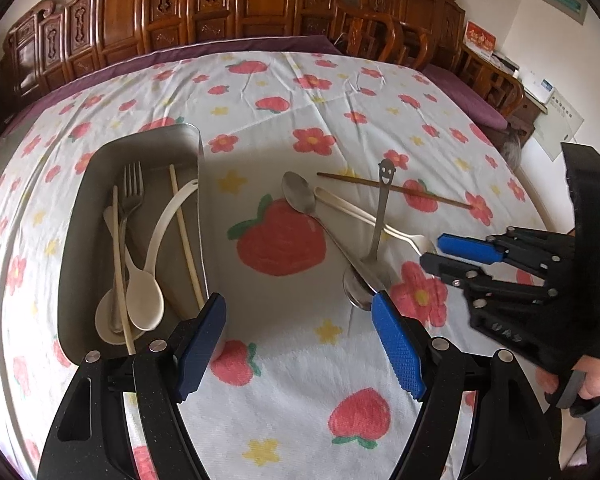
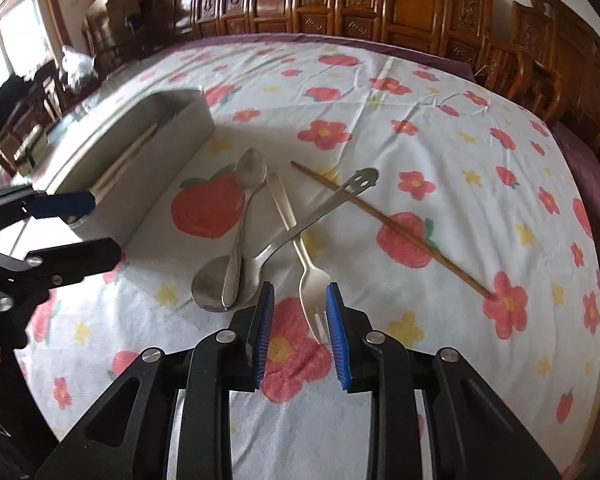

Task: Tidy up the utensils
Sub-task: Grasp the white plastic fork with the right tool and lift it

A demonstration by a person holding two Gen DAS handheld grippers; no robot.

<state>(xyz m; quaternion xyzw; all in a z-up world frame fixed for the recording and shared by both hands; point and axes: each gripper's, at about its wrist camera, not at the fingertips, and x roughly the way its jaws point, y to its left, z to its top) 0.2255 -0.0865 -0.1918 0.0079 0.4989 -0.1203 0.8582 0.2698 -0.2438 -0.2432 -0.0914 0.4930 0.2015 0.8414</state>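
Several utensils lie crossed on the flowered cloth: a metal spoon [image 2: 244, 208], a smiley-handled spoon [image 2: 228, 280], a fork [image 2: 312, 284] and a brown chopstick [image 2: 392, 232]. My right gripper [image 2: 300, 288] is low over the fork's tines, which sit between its part-open fingers; the pads do not press on them. My left gripper [image 1: 298, 298] is open and holds nothing, between the metal tray [image 1: 76, 220] and the pile. The right gripper [image 1: 432, 251] covers the fork's head in the left wrist view.
The tray holds a fork [image 1: 132, 188], white spoons [image 1: 144, 300] and pale chopsticks [image 1: 184, 240]. Carved wooden chairs [image 1: 220, 4] line the table's far edge. A person's hand [image 1: 588, 384] grips the right tool.
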